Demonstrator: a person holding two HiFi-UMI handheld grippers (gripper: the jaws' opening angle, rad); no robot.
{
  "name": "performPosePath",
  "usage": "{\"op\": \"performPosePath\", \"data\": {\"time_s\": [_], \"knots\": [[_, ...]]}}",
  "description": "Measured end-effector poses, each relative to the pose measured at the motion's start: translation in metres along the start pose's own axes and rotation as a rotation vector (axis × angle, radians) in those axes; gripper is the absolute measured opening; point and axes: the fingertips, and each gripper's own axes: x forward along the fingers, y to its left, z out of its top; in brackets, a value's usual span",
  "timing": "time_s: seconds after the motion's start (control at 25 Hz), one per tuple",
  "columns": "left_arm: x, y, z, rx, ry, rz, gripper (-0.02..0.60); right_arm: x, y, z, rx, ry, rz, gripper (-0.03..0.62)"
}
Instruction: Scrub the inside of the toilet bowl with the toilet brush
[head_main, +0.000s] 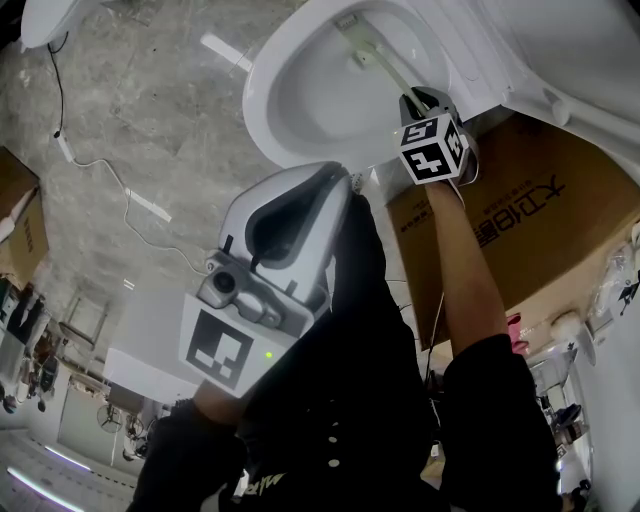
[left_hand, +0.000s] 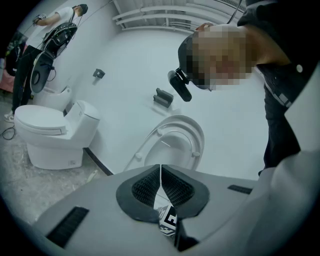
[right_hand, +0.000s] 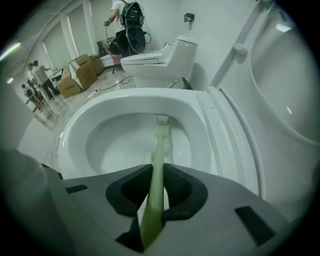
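The white toilet bowl lies at the top of the head view and fills the right gripper view as the toilet bowl. A pale green toilet brush reaches into it, its bristled head against the far inner wall. My right gripper is shut on the brush handle; in the head view the right gripper sits at the bowl's right rim, with the brush running across the bowl. My left gripper is raised near the camera, jaws shut and empty; in its own view the left gripper points at the lifted seat.
A cardboard box stands right of the toilet. Cables trail over the marble floor at left. Another toilet stands by the wall, with a person behind it. More boxes and people are far off.
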Motion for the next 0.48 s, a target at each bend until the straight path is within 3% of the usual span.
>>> {"op": "performPosePath", "data": {"time_s": [0.48], "knots": [[-0.003, -0.004, 0.001, -0.004, 0.003, -0.011, 0.028, 0.005, -0.023, 0.013, -0.282, 0.051, -0.072, 0.086]]}}
